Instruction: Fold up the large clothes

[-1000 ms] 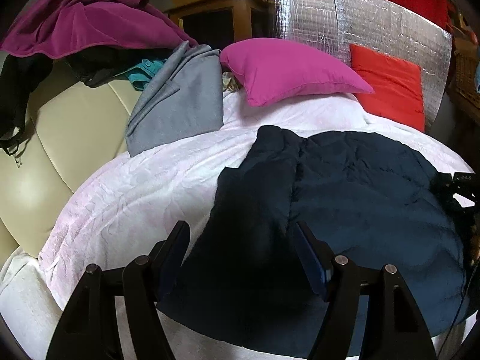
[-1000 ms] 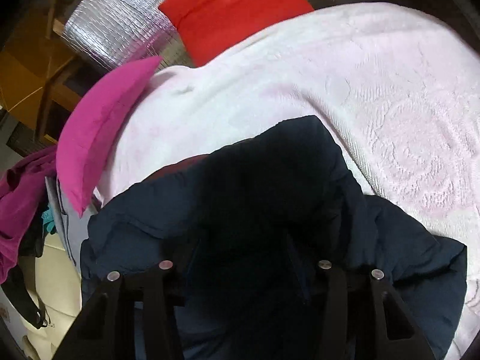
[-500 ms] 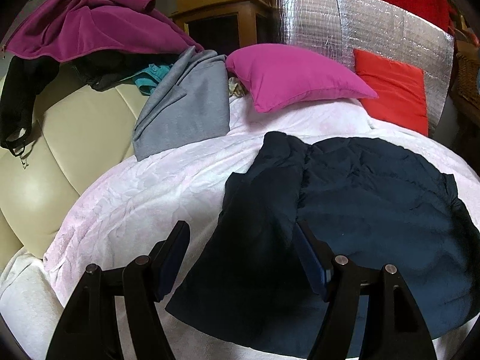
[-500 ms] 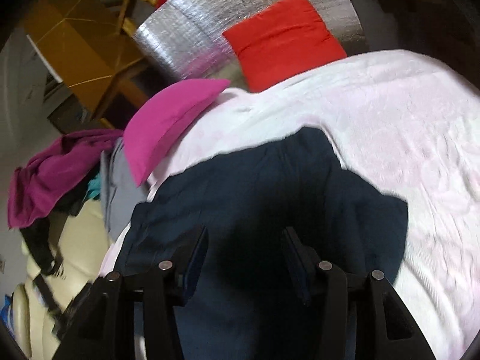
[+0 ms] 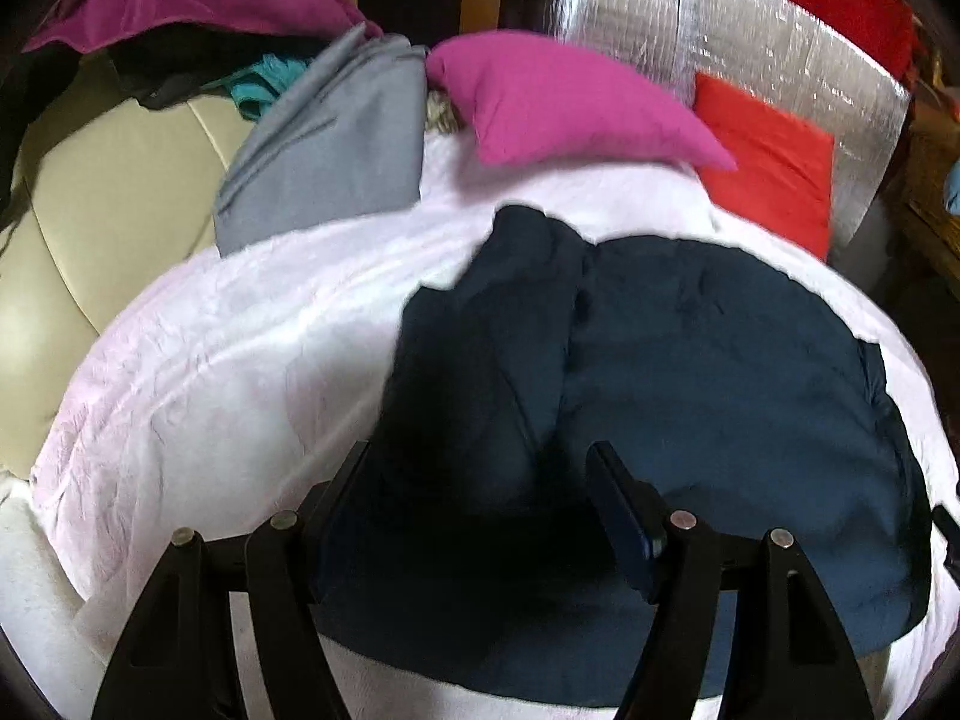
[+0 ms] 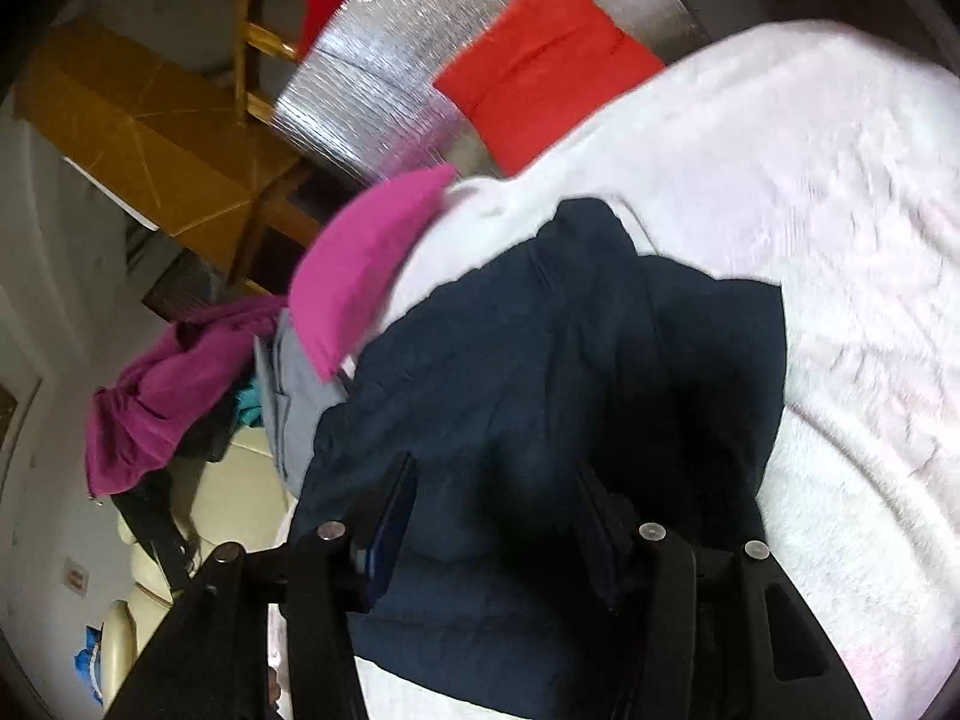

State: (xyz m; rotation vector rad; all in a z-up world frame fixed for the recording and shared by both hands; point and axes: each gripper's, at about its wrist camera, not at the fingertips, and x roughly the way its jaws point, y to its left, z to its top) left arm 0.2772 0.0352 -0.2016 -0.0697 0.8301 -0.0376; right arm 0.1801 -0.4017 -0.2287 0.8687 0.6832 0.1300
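The jaws of the left gripper (image 5: pixel 480 516) and right gripper (image 6: pixel 495 516) are seen spread, pinching nothing, above a navy jacket (image 5: pixel 690 396) spread on the bed (image 5: pixel 240 360), pillows at twelve o'clock.

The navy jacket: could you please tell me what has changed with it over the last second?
The right gripper has pulled back from the navy jacket, so its view now takes in more of the jacket and the white blanket. Its jaws are open and empty. The left gripper, jacket and pillows stayed put.

No readable text, label, brand, number or sign appears in either wrist view.
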